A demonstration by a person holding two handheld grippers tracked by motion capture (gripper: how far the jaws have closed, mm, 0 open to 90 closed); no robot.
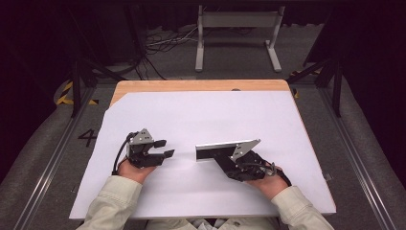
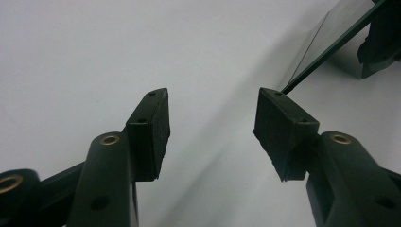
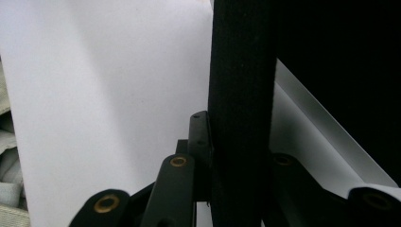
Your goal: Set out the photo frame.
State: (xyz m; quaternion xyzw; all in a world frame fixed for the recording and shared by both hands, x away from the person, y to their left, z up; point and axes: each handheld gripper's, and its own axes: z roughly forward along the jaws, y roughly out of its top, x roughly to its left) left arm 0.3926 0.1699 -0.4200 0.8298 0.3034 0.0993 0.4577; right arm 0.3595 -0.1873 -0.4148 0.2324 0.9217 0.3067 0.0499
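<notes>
Here, on the white sheet-covered table, the left gripper rests with its jaws spread wide and bare. Just right of it stands a flat black rectangular panel with a pale edge, upright on its long edge, clamped between the jaws of the right gripper.

A matt white paper sheet covers a pale wooden tabletop. The upright black panel has a fuzzy, felt-like edge — its top rim looks like bright metal; matt black plastic forms the gripper fingers.
</notes>
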